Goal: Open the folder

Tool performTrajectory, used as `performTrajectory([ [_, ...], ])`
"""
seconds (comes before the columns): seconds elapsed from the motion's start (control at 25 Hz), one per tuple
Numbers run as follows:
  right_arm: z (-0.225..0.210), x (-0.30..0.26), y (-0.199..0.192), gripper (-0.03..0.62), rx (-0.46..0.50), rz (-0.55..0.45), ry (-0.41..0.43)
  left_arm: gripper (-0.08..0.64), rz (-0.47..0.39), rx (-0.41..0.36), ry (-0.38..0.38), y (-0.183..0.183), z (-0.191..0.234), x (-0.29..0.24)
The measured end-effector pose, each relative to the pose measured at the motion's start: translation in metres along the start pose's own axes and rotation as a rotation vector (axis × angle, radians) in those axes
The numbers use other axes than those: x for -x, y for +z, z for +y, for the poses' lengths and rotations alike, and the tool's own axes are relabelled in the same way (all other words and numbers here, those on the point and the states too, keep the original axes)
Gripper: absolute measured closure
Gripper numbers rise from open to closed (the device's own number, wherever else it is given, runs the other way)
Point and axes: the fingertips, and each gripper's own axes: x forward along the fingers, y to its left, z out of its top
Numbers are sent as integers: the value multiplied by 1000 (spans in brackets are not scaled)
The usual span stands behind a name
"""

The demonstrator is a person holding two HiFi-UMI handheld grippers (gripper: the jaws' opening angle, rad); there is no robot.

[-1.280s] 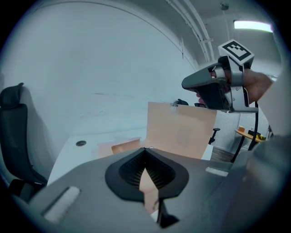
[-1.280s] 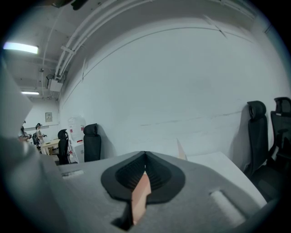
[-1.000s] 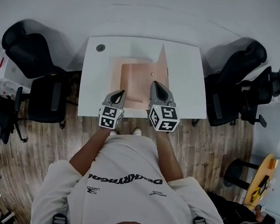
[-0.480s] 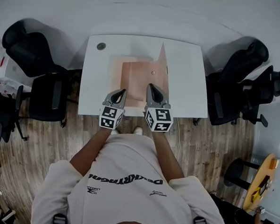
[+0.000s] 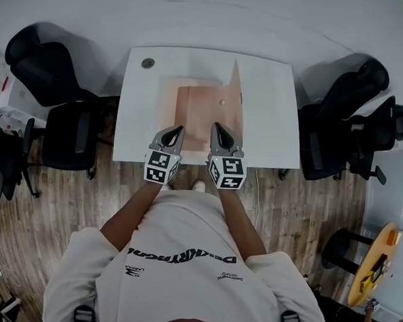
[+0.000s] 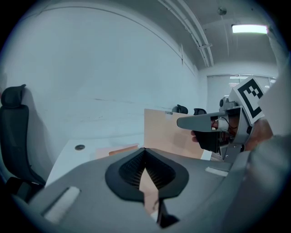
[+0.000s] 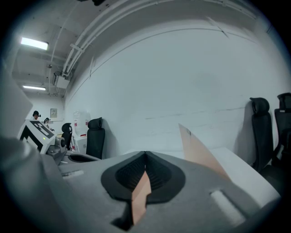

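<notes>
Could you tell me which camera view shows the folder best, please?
The head view: the whole folder lies on the white table, its cover raised at the right. The left gripper view shows that cover broadside; the right gripper view only its slanted edge.

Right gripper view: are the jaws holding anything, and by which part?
Nothing. The right gripper has its jaws shut and empty; the sliver below them is the peach paper folder lying beyond. Its raised cover stands free at right.
</notes>
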Motion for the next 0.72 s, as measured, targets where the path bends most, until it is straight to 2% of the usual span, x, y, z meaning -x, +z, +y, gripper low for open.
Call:
performTrajectory([
  [0.72,-5,1,-22,591,-63,28,-10,568,3,4,9,-4,-3,6],
])
